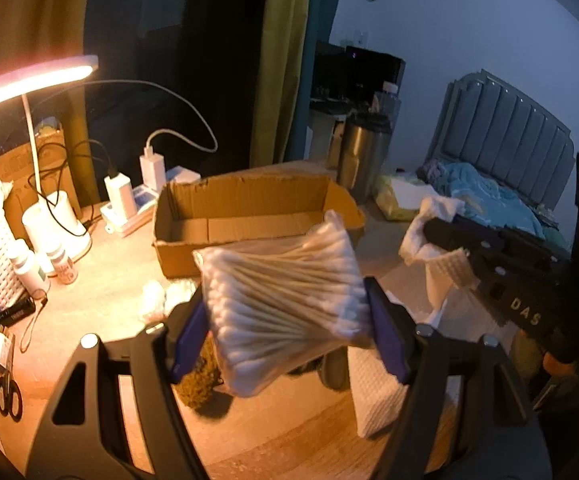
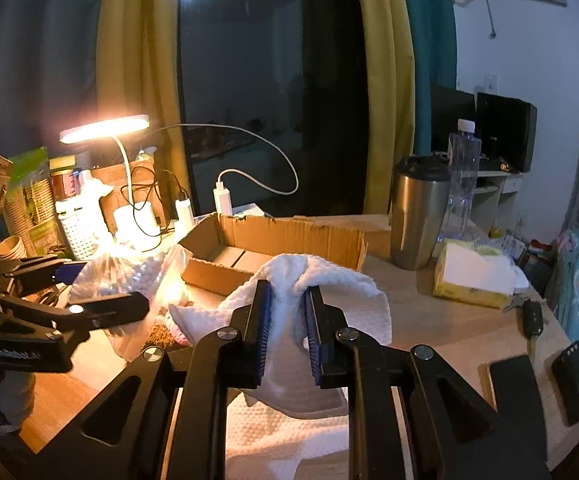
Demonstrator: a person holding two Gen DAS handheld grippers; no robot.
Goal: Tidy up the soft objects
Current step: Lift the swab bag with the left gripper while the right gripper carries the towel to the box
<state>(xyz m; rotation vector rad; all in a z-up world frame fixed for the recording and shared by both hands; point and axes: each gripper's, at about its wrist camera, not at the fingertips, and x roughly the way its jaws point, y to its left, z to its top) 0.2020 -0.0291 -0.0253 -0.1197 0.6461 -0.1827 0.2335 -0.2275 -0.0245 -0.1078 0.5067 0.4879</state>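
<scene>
left gripper (image 1: pixel 285 312) seen clamped on swab bag (image 1: pixel 281 304), pads pressing both bag ends; swab sticks run jaw to jaw, crosswise to gripper line. bag held above table, just short of box (image 1: pixel 249 216) near wall, box straight ahead along gripper line. box long axis lies across that line, interior bare. right gripper (image 2: pixel 287 332) seen pinched on white cloth (image 2: pixel 321 280), near box right end, cloth tail draped to table. left gripper judged nearer box middle.

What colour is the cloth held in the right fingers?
White, with a waffle texture; the cloth shows best in the right wrist view.
</scene>
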